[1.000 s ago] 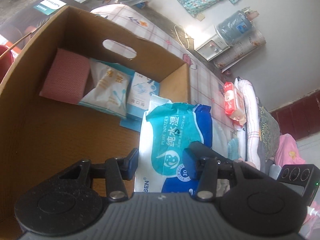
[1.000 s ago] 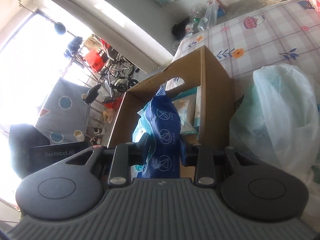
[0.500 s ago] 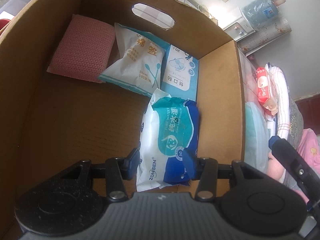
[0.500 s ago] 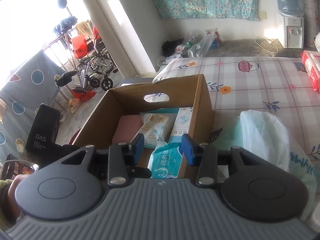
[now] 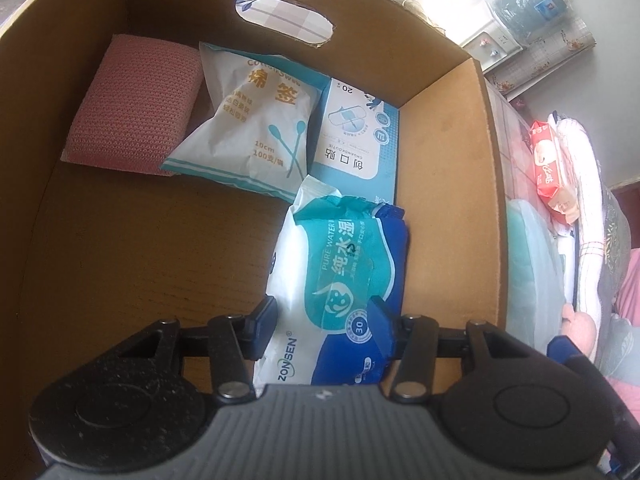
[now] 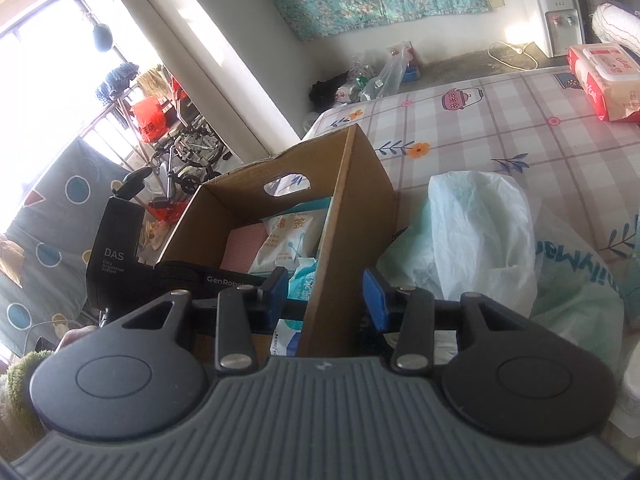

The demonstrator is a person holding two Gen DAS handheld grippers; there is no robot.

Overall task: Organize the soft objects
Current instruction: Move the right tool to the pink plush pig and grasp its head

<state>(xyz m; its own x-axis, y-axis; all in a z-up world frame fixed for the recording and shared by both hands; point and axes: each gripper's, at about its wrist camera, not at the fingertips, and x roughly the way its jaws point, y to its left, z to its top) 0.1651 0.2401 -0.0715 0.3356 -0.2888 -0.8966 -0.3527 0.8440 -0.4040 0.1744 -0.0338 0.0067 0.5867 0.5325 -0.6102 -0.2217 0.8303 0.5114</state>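
Note:
A blue, teal and white wet wipes pack point(image 5: 344, 264) lies in the cardboard box point(image 5: 448, 200), along its right wall. My left gripper point(image 5: 323, 318) reaches down into the box and is shut on the pack's near end, a pad on each side. Further in lie a pink knitted pad point(image 5: 132, 104), a cotton swab bag point(image 5: 256, 120) and a plaster box point(image 5: 356, 136). My right gripper point(image 6: 326, 292) hangs open over the near corner of the box point(image 6: 352, 200), with nothing between its fingers. The left gripper's black body point(image 6: 116, 256) shows at the box's left, and a corner of the wipes pack point(image 6: 304, 284) inside.
The box stands on a bed with a checked flowered sheet point(image 6: 500, 128). A crumpled pale plastic bag point(image 6: 480, 232) lies right of the box. A red tissue pack point(image 6: 604, 80) sits at the far right. A water dispenser point(image 6: 556, 12) stands by the wall.
The right gripper let go of the wipes pack, opened and drew back to the right. The left gripper sank into the box with the pack, down to the floor.

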